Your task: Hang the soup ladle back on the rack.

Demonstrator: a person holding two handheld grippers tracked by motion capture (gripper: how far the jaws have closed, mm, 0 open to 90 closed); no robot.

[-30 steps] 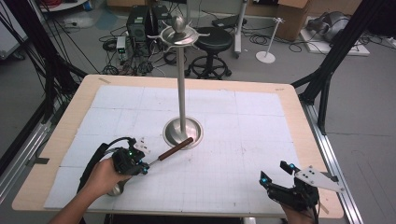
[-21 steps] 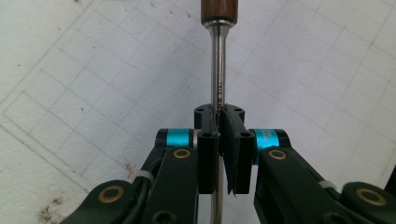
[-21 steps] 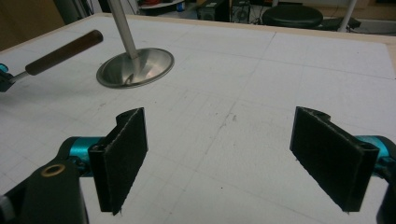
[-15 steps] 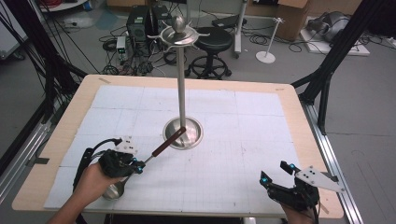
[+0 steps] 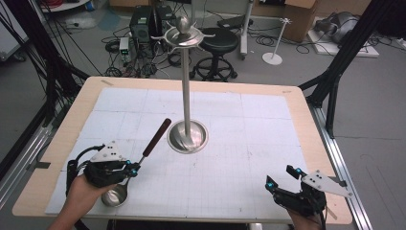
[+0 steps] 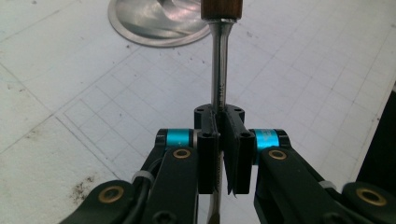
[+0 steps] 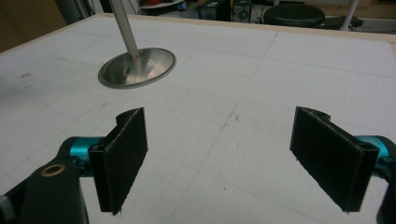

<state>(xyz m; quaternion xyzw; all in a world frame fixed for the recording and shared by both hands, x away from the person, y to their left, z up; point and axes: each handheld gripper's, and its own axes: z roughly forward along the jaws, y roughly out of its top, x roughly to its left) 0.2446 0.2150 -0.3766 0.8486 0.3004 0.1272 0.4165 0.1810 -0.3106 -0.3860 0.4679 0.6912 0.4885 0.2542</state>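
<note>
Nearest you, at the front left of the worktop point(image 5: 297, 120), your left gripper point(image 5: 133, 168) is pinched onto the metal shaft of a ladle point(image 5: 143, 154). In the left gripper view the jaws are pressed together around that shaft point(image 6: 218, 88), which runs up between them to the brown wooden handle point(image 6: 221, 8) at the top of the frame. From the high view the ladle's shiny bowl point(image 5: 114, 194) sits low by your left hand point(image 5: 81, 191), at the front edge of the white gridded mat point(image 5: 249, 158), while the dark handle point(image 5: 157, 136) angles up and away toward the stand.

At the front right, your right gripper point(image 5: 283, 178) is spread wide with nothing between the jaws; in the right gripper view the two black pads point(image 7: 126, 149) stand well apart over bare mat.

Farther in, near the middle of the worktop, a metal stand point(image 5: 186, 96) rises upright from a round dished base point(image 5: 188, 136) to a hooked top with a knob point(image 5: 183, 25). The ladle handle's tip is just beside the base, to its left; whether they touch, you cannot tell.

Beyond the worktop, the floor holds a black stool point(image 5: 218, 43), tangled cables point(image 5: 143, 67) and a small white stand point(image 5: 274, 52).
</note>
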